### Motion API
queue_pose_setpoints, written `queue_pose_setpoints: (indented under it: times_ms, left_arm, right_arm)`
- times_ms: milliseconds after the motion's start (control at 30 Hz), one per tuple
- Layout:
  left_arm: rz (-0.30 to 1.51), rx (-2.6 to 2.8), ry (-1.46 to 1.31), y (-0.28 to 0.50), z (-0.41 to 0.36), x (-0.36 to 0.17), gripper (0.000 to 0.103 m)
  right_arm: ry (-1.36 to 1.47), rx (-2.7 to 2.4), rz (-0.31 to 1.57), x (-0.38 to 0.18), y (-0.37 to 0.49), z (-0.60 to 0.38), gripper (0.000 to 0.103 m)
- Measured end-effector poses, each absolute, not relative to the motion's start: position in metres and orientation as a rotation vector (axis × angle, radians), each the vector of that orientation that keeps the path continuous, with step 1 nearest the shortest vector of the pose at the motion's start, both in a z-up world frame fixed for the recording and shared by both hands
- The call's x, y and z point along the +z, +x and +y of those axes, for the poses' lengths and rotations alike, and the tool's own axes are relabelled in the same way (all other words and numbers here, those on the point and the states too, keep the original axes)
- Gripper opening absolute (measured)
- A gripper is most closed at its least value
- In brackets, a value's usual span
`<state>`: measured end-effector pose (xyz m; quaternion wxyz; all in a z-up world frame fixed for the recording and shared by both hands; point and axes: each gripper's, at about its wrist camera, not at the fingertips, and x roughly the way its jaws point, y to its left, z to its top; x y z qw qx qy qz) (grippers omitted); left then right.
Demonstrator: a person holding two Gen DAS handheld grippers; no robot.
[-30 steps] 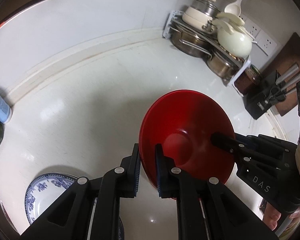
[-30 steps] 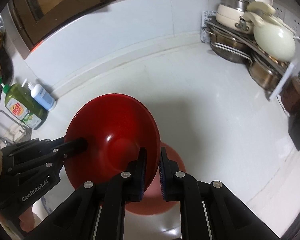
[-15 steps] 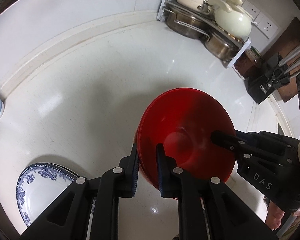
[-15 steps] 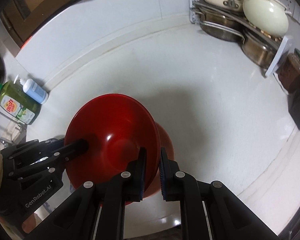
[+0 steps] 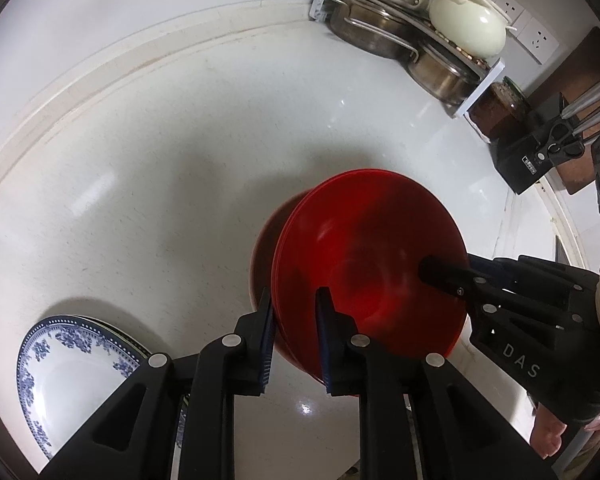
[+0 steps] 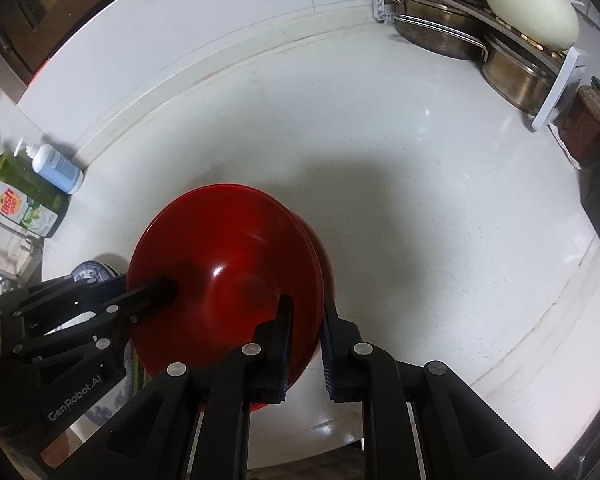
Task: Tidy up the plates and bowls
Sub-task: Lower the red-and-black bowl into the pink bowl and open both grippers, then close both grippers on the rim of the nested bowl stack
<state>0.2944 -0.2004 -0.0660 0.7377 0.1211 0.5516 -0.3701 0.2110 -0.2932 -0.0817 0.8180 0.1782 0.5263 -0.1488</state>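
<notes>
Two grippers | left gripper easing open, right gripper clenched on glossy red plastic bowl | lowered onto second red bowl | stacking near done

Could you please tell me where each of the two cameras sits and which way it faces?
Left wrist: on the left tool, facing down at the white counter; right tool and a hand show.
Right wrist: on the right tool, facing down likewise; left tool shows.
Shared: red bowl, blue-and-white plate, pot rack.

Black plastic claws, blue ribbed pads, silver screws, white "DAS" and "GenRobot.AI" lettering.
</notes>
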Motion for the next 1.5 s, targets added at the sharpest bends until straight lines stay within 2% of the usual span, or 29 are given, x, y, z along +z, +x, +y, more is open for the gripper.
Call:
queue_pose_setpoints:
  times_ms: [400,533,633,700,833,1100,1500]
  left_arm:
    - [1.223,-0.801,0.259,0.296,-0.203,-0.066,0.02]
    - [1.208,-0.798,0.253,0.297,-0.203,-0.063,0.03]
    - [1.168,-0.779,0.274,0.295,-0.202,-0.058,0.046]
    - [1.137,-0.771,0.286,0.294,-0.2,-0.054,0.047]
    - [1.123,-0.765,0.272,0.297,-0.194,-0.05,0.051]
    - [1.08,-0.735,0.296,0.298,-0.186,-0.046,0.054]
    - [1.139,-0.751,0.314,0.299,-0.184,-0.069,0.054]
  right_arm:
    - [0.361,-0.311,1.143,-0.088,0.214,-0.292,0.016]
    - [0.356,-0.326,1.147,-0.088,0.214,-0.293,0.017]
    - [0.361,-0.317,1.135,-0.086,0.213,-0.292,0.026]
    - [0.355,-0.319,1.118,-0.083,0.211,-0.292,0.035]
    - [0.369,-0.336,1.077,-0.076,0.207,-0.293,0.036]
    - [0.411,-0.359,1.009,-0.069,0.201,-0.293,0.038]
    - [0.471,-0.365,1.052,-0.092,0.202,-0.292,0.038]
